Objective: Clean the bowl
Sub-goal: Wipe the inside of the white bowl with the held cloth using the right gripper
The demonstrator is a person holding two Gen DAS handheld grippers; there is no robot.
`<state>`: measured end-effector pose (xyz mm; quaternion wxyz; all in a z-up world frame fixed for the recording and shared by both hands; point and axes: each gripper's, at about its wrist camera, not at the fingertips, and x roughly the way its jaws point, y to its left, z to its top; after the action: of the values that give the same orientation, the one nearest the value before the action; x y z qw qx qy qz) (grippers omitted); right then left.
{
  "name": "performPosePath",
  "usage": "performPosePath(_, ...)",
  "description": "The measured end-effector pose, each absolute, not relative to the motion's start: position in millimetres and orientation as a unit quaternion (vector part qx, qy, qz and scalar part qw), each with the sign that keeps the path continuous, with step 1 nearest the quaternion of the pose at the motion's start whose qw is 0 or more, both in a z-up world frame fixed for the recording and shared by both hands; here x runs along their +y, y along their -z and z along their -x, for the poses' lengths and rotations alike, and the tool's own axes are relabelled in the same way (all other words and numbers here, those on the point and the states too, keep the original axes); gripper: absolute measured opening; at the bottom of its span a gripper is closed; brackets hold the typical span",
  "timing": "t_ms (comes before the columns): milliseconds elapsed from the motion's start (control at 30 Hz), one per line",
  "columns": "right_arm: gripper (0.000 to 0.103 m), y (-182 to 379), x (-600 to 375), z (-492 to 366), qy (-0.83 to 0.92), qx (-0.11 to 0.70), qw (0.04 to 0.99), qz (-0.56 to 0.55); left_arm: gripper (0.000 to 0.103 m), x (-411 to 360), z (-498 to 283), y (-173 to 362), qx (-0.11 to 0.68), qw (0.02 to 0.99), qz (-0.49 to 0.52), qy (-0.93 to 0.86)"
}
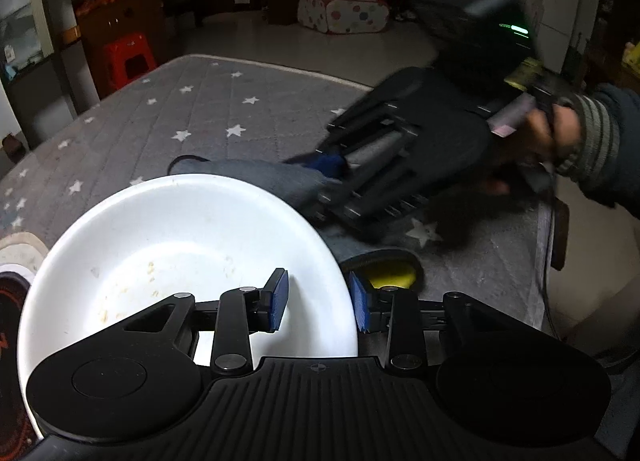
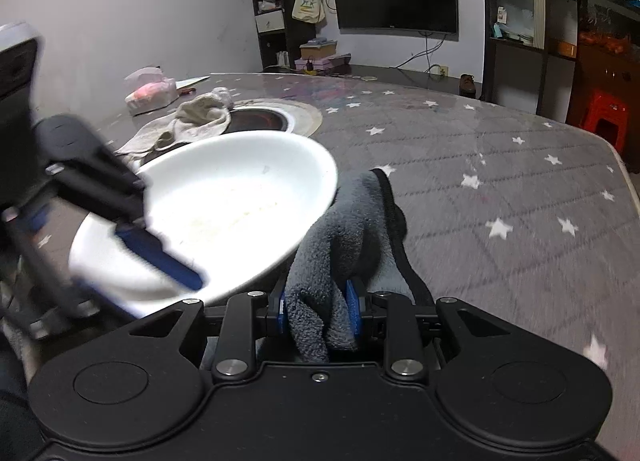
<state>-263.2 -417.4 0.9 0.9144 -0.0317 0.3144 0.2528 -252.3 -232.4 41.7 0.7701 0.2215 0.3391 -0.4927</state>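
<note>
A white bowl (image 1: pixel 180 245) with yellowish food bits inside is held tilted above the table. My left gripper (image 1: pixel 320 301) is shut on its near rim, one blue pad inside and one outside. It also shows in the right wrist view (image 2: pixel 240 197), where the left gripper (image 2: pixel 132 245) is blurred at the bowl's left rim. My right gripper (image 2: pixel 318 309) is shut on a grey fluffy cloth (image 2: pixel 344 229) with a black edge, just right of the bowl. In the left wrist view the right gripper (image 1: pixel 332 165) holds the cloth (image 1: pixel 272 177) behind the bowl's far rim.
The table has a grey star-patterned cover (image 2: pixel 480 165). A beige rag (image 2: pixel 192 121) lies by a round inset burner (image 2: pixel 276 117). A tissue pack (image 2: pixel 150 93) sits far left. A yellow object (image 1: pixel 390 275) lies under the cloth. A red stool (image 1: pixel 128 57) stands beyond.
</note>
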Motion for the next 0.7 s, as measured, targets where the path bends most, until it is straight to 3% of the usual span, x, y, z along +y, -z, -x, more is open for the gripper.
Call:
performPosePath(333, 0.030, 3, -409, 325, -0.251, 0.314, 0.916, 0.015, 0.026, -199, 278, -45, 0.336, 0.742, -0.223, 0.535)
performPosePath(700, 0.030, -3, -406, 260, -0.293, 0.314, 0.902, 0.047, 0.026, -172, 285, -39, 0.343, 0.725, -0.210, 0.559)
